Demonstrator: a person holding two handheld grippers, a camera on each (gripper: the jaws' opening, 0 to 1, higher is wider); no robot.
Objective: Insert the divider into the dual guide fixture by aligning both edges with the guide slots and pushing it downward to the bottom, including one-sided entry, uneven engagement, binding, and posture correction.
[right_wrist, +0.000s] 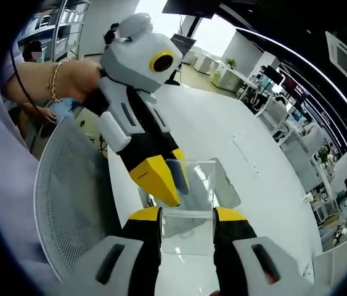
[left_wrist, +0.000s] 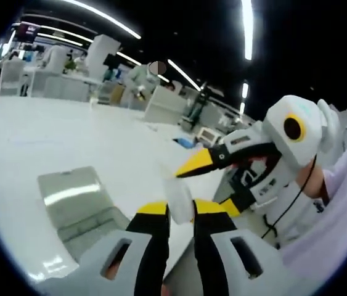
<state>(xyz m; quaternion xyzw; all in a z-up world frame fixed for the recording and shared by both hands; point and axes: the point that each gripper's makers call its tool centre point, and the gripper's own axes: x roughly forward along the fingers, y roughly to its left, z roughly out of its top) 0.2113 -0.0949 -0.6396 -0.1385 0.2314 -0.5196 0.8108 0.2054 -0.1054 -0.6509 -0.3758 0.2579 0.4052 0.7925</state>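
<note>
Long ceiling lights [left_wrist: 248, 28] glow over a white table [left_wrist: 50, 135] and distant workstations [left_wrist: 44, 77].

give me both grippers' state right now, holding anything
Left gripper: shut on the divider, gripping one edge.
Right gripper: shut on the divider, a clear sheet between its fingers.

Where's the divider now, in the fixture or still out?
Out. The clear divider is held up between both grippers, left gripper and right gripper, above the white table.
</note>
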